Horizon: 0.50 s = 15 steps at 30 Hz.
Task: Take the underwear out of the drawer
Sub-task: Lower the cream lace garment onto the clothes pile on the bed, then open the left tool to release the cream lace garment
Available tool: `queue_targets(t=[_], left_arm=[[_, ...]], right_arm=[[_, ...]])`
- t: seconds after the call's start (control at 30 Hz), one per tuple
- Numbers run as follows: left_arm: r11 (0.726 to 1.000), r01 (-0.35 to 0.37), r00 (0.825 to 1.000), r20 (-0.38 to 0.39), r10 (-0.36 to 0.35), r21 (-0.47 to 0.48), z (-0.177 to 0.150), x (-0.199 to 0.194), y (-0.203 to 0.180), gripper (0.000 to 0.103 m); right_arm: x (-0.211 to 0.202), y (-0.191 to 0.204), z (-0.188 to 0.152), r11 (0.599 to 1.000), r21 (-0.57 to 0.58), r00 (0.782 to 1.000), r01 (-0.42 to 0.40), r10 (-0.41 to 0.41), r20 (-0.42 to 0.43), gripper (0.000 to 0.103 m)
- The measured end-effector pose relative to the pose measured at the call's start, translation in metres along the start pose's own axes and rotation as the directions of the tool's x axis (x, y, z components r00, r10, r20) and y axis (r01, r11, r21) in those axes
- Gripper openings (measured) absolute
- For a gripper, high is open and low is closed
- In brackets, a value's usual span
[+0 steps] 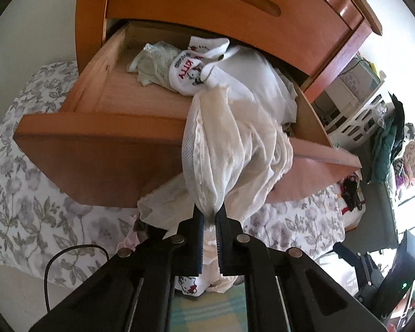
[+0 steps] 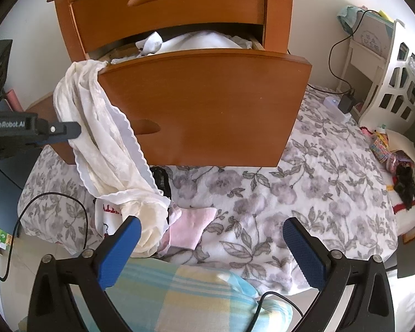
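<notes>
The left gripper clenches the cream underwear, which drapes over the front of the open drawer; the right gripper hangs released. Mid-extraction; next, I judge, lift it clear of the drawer front

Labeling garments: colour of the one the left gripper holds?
Cream-white garment, sheer; right wrist view shows it best.

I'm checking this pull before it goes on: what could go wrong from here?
1. The left claw pinches only a bunched end of the cream underwear; it may slip out.
2. The garment drapes over the drawer front and lies against the Kitty sock, which could be dragged out too.
3. The right claw hangs open, so nothing backs up the grip.
</notes>
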<state>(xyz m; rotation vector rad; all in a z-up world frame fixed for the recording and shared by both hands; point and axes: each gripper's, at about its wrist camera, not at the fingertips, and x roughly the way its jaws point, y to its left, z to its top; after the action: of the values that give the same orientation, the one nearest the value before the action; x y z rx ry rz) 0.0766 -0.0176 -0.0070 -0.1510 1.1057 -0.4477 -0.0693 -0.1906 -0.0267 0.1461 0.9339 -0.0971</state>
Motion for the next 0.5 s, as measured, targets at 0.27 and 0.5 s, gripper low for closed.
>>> queue_targets(t=[0.27,0.5], left_arm=[[1.0,0.011,0.993,-0.114,-0.008,0.028,-0.022,0.024,-0.007,0.007],[0.998,0.041,0.977,-0.213,-0.03,0.047,-0.045,0.047,-0.019,0.007]], right_arm=[[-0.002,-0.001,0.0,1.0,0.003,1.0,-0.001,0.001,0.003,0.103],[-0.002,-0.002,0.0,1.0,0.002,1.0,-0.001,0.001,0.006,0.103]])
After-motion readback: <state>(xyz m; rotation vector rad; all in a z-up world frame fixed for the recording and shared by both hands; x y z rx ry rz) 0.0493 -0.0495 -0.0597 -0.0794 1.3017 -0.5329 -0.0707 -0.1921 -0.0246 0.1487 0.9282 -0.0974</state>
